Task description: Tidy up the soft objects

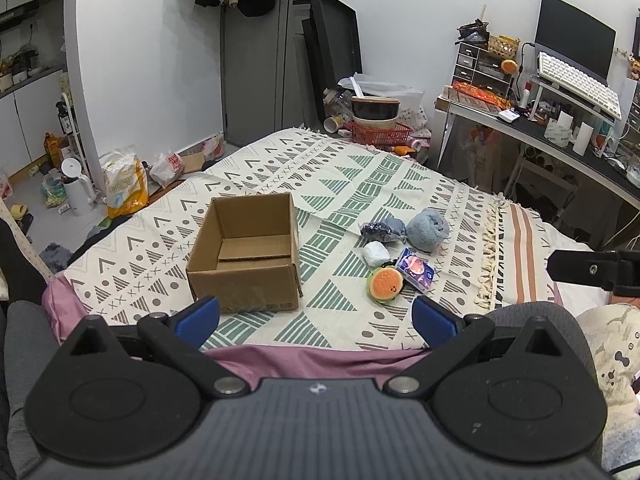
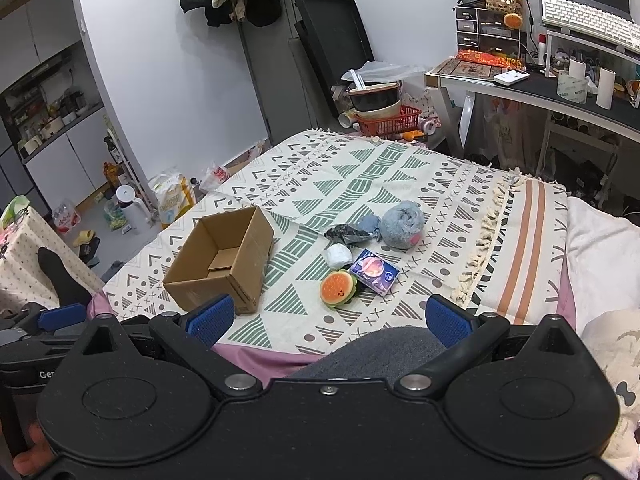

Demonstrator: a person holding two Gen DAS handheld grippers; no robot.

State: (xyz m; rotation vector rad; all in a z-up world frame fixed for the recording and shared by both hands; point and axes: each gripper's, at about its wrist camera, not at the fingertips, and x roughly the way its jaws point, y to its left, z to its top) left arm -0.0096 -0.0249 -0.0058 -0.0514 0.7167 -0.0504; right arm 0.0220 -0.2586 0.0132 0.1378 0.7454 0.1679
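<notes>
While the left gripper (image 1: 316, 316) and right gripper (image 2: 330, 316) hover spread and empty at the bed's near edge, the rolled towel (image 1: 427, 229), burger toy (image 1: 384, 285) and tissue pack (image 1: 416, 270) lie clustered on the patterned blanket (image 1: 340, 184), right of the open cardboard box (image 1: 246, 252).

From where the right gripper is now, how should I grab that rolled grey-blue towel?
Come down from above and pinch the rolled towel across its rounded middle. It lies as a fat bundle at the far right of the pile, with open cloth on its right; the dark pouch crowds its left.
</notes>
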